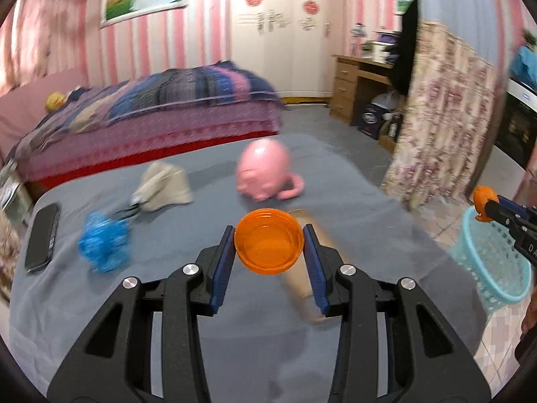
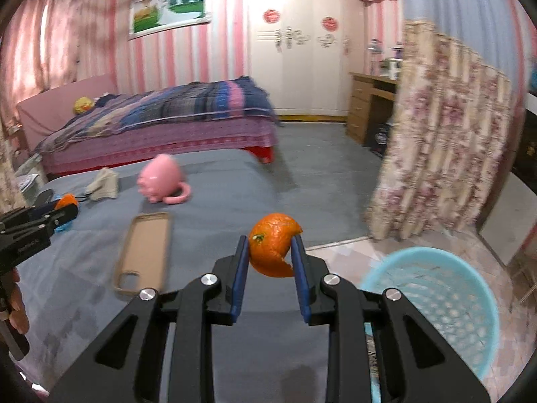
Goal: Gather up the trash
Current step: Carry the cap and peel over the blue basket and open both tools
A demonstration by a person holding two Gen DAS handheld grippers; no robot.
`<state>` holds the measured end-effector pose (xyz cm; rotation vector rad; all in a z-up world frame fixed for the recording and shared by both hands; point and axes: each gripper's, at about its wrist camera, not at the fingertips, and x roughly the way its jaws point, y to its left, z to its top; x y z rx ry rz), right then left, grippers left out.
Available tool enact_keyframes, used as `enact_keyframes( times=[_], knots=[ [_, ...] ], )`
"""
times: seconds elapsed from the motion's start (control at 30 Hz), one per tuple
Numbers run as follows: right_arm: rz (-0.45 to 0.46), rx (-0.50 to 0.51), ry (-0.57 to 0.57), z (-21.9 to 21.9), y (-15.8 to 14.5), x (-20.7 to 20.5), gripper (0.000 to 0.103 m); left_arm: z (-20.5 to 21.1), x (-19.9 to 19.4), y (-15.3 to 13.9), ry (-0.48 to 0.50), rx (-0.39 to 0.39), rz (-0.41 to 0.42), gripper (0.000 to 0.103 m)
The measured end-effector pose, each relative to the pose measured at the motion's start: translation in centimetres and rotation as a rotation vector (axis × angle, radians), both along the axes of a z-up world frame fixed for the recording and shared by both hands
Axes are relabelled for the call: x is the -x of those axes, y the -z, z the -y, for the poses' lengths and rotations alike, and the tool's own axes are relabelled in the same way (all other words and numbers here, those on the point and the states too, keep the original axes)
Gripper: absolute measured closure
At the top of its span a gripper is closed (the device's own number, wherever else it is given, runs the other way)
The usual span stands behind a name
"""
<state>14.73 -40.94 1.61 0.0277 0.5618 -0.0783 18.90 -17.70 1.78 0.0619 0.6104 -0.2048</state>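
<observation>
Left hand-held gripper (image 1: 269, 242): blue pads pinch one orange plastic cap (image 1: 268, 243), held clear above the grey-covered surface (image 1: 235, 336). Right hand-held gripper (image 2: 270, 252): pads pinch one piece of orange peel (image 2: 273, 248), likewise held off the surface.

Items on the grey surface, counted: one pink pig-shaped cup (image 1: 265, 174) lying on its side; one beige cloth item (image 1: 164, 186); one crumpled blue wrapper (image 1: 104, 243); one black phone (image 1: 43, 236) near the left edge; one tan phone case (image 2: 144, 252).

One light blue mesh basket (image 2: 436, 302) stands on the tiled floor just beside the surface, below and right of the right hand-held gripper.
</observation>
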Motion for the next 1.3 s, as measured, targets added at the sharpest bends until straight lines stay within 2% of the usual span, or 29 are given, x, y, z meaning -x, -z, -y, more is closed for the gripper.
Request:
enact_keyframes(
  times=[0.17, 0.4, 0.67, 1.07, 1.13, 1.2, 1.3],
  knots=[
    [0.013, 0.025, 0.112, 6.0, -0.4, 2.7, 0.077, 5.9, 0.6, -0.2, 0.094, 0.011, 0.003, 0.064],
    [0.018, 0.033, 0.251, 12.7, 0.4, 6.3, 0.077, 15.4, 2.5, -0.1, 0.283, 0.015, 0.013, 0.064],
    [0.017, 0.016, 0.346, 16.8, 2.7, 9.0, 0.077, 23.9, 3.7, 2.8, 0.458, -0.013, -0.022, 0.064],
    [-0.001, -0.034, 0.429, 20.8, 5.3, 10.0, 0.077, 31.1, 3.7, 4.2, 0.587, -0.009, -0.063, 0.064],
    [-0.004, -0.045, 0.437, 21.2, 5.7, 10.1, 0.077, 31.8, 3.5, 4.2, 0.599, -0.016, -0.068, 0.058],
    [-0.009, -0.053, 0.442, 21.4, 5.9, 10.1, 0.077, 32.3, 3.1, 4.0, 0.596, -0.026, -0.06, 0.035],
    [-0.014, -0.044, 0.441, 21.3, 6.1, 10.2, 0.077, 32.3, 2.9, 3.5, 0.578, -0.04, -0.024, 0.023]
  ],
)
